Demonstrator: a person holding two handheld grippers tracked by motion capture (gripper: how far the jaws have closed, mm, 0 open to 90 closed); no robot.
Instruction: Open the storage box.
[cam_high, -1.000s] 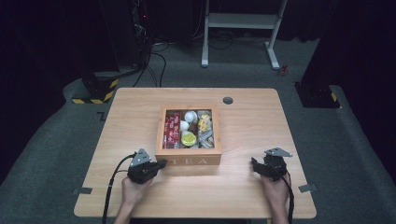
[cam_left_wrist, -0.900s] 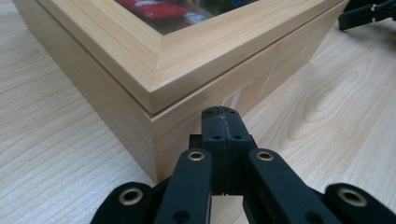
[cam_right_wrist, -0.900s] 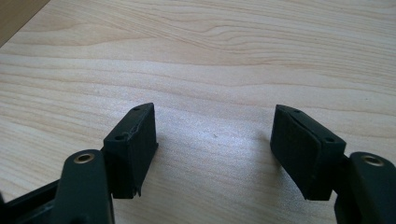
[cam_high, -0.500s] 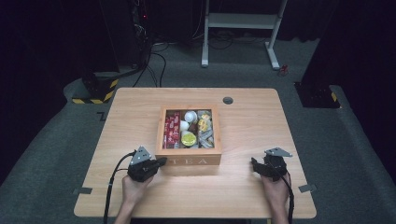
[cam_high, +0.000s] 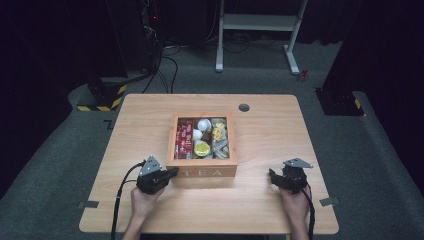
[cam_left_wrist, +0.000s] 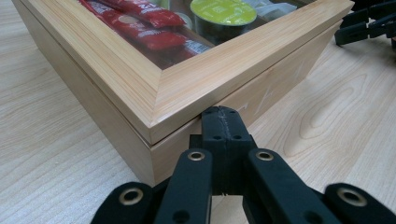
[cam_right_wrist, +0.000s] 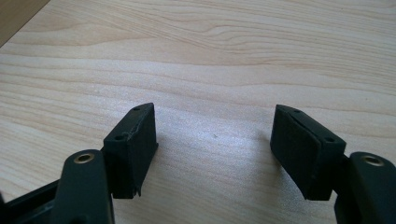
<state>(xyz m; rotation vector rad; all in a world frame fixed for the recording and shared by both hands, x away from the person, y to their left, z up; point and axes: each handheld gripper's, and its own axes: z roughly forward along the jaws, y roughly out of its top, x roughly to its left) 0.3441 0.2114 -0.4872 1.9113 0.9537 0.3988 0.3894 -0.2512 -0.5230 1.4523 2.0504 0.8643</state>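
Wooden tea box (cam_high: 202, 171) on counter (cam_high: 270, 130): red sachets (cam_high: 184, 138), yellow-lidded pod (cam_high: 202, 148), perhaps white pods. Left tongs (cam_left_wrist: 220, 122) together at box corner; right tongs (cam_right_wrist: 212, 136) apart.

Box blocks the middle, bare table around it
The wooden box (cam_high: 202, 167) stands mid-table (cam_high: 270, 130); the left gripper (cam_left_wrist: 223, 122) presses its near corner, and bare wood lies under the right gripper (cam_right_wrist: 212, 140).

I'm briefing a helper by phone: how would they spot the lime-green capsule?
On the wooden table stands a tea box with a glass lid. The lime-green capsule lies under the glass near the front, beside the red packets. It is the sole round green-topped item there.
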